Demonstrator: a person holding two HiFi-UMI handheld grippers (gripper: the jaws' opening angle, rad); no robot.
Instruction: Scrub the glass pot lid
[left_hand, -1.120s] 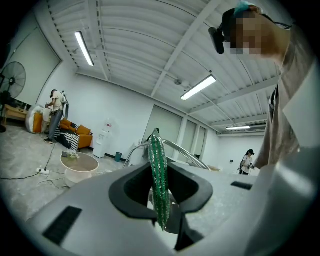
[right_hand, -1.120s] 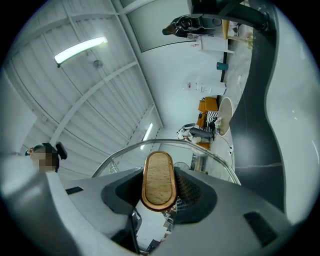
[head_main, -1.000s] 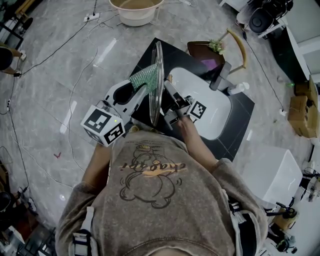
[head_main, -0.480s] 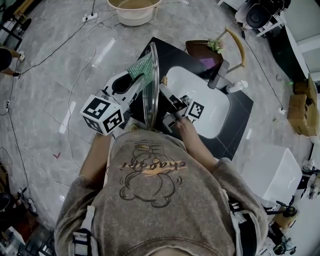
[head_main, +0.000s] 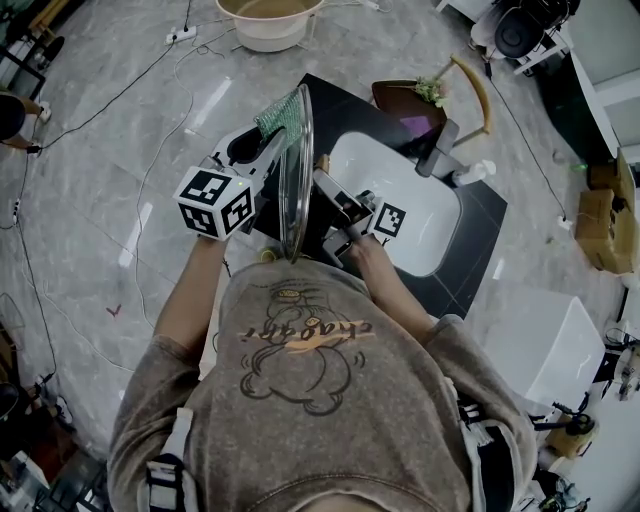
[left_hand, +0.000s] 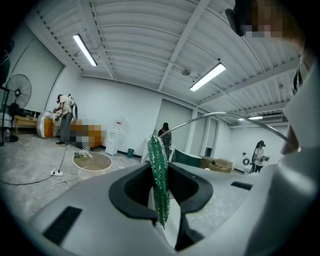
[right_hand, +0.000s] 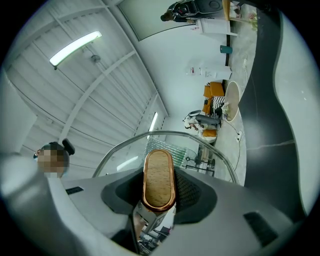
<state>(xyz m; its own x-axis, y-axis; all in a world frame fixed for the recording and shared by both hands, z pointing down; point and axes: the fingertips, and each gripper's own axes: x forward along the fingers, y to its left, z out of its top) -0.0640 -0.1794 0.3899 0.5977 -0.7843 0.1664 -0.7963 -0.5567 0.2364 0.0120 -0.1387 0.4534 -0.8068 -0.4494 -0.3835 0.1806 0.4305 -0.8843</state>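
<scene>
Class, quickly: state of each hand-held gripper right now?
Left hand-held gripper: closed on the green scrubber.
Right hand-held gripper: closed on the wooden handle of the glass pot lid.

the head view is taken from above the person (head_main: 300, 390), steeply down onto counter (head_main: 488, 225) and floor (head_main: 100, 150). the left gripper view is set close along its jaws, about level; the right gripper view is tipped toward the ceiling (right_hand: 90, 75). the glass pot lid (head_main: 297, 170) is shared by all.
</scene>
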